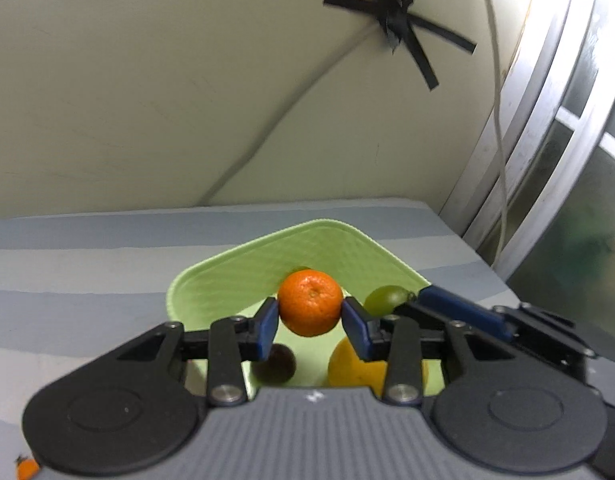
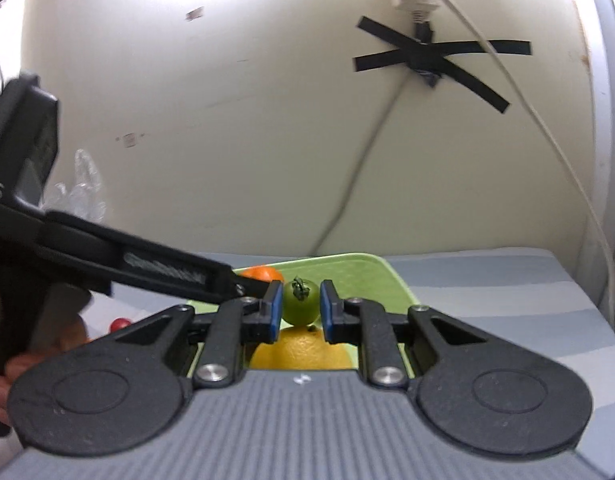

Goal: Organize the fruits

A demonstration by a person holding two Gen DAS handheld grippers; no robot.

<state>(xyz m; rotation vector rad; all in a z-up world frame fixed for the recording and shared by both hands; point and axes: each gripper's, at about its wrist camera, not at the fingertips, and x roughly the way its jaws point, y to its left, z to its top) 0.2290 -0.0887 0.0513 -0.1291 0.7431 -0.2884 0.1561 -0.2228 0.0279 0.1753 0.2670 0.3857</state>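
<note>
Left gripper clamps the orange, right gripper pinches the green tomato; lower both gently into the tray, clear of the lemon.

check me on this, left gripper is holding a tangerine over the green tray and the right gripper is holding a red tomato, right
Nearly. The right gripper holds a green tomato, not a red one; the right wrist view shows its green skin and dark stem. The left gripper does hold the tangerine over the green tray.
</note>
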